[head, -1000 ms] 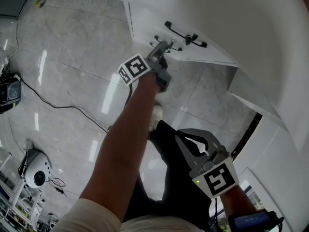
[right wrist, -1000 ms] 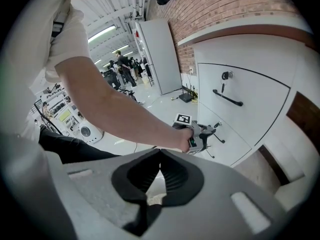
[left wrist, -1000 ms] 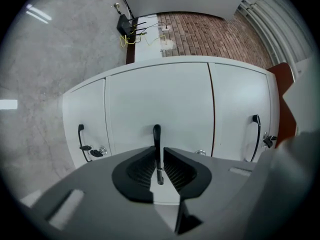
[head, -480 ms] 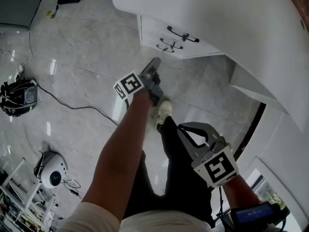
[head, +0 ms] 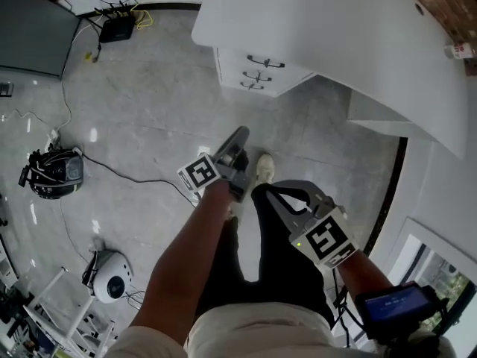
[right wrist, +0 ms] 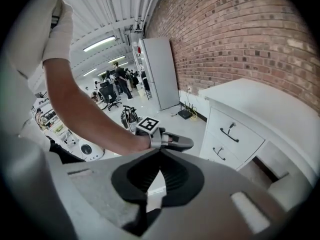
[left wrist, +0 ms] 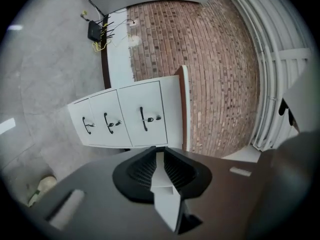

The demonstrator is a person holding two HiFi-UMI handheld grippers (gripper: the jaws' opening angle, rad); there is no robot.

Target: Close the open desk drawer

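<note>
Closest in the left gripper view, the left gripper (left wrist: 158, 159) has its jaws pressed together with nothing between them. The right gripper (right wrist: 160, 153) is the same in its own view: jaws together, empty. The head view cannot settle either state. It does give the layout, with both tools low in the centre of the frame above the person's dark trousers and a pale shoe (head: 264, 167), the left one higher in the frame. Beyond a stretch of grey floor (head: 149, 110), the drawer unit (left wrist: 125, 119) stands well apart from both tools, at upper centre in the head view under the white desk (head: 335, 28). Only the left gripper view faces it squarely, at centre left, directly beyond the jaws: three white fronts with black handles (left wrist: 143, 119) sit in one flush row, none standing out. The right gripper view catches just two fronts, at its right edge, and alone shows a tall grey cabinet (right wrist: 160, 71) and a long hall with people further back. Farthest in the left gripper view are a brick wall (left wrist: 215, 59) and, at upper left, a black box (left wrist: 95, 31) with cables.
</note>
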